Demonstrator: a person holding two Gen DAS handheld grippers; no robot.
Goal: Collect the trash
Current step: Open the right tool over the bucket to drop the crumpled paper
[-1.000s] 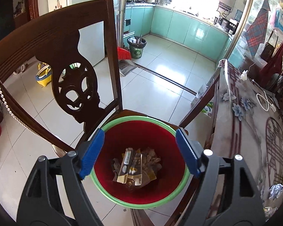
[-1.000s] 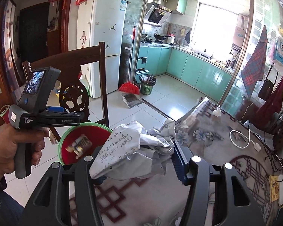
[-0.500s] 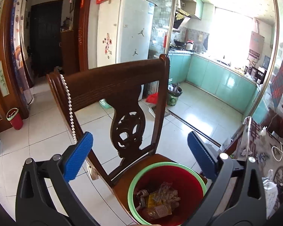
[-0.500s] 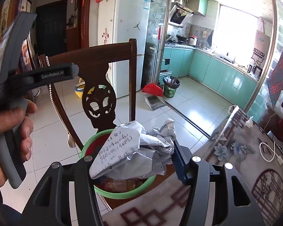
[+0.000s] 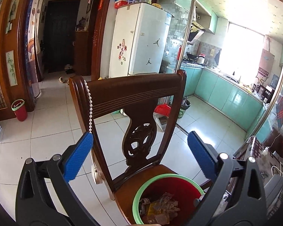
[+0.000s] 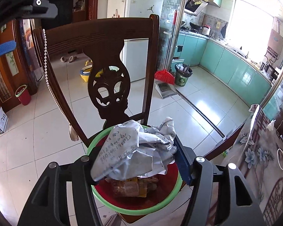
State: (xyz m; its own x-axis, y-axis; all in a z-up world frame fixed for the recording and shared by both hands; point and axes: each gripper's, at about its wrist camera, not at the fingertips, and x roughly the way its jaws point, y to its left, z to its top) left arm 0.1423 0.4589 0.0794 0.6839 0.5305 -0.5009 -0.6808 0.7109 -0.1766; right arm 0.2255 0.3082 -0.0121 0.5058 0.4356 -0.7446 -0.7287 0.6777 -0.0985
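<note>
A red bin with a green rim [image 5: 139, 197] [image 6: 134, 210] stands on a wooden chair seat [image 5: 126, 192], with wrappers and scraps [image 5: 160, 209] [image 6: 130, 188] inside. My right gripper [image 6: 139, 160] hangs directly over the bin. A crumpled, handwritten sheet of paper [image 6: 130, 150] sits between its jaws, which are opening. The paper still touches the right pad [image 6: 182, 162] and hides the left one. My left gripper [image 5: 139, 156] is raised behind the bin, wide open with nothing between its pads. It faces the chair back. One of its pads [image 6: 2, 51] shows at the right view's left edge.
The carved chair back [image 6: 107, 60] rises just beyond the bin, with a string of white beads [image 6: 47, 66] on its left post. A table with a floral cloth [image 6: 254, 160] lies to the right. A second red bin [image 5: 19, 110], a broom [image 6: 165, 75] and a green bin [image 6: 183, 75] stand on the tiled floor.
My left gripper lifted off the bin, tilted up toward the chair back, and its jaws spread wide. My right gripper carried the paper from above the table to over the bin.
</note>
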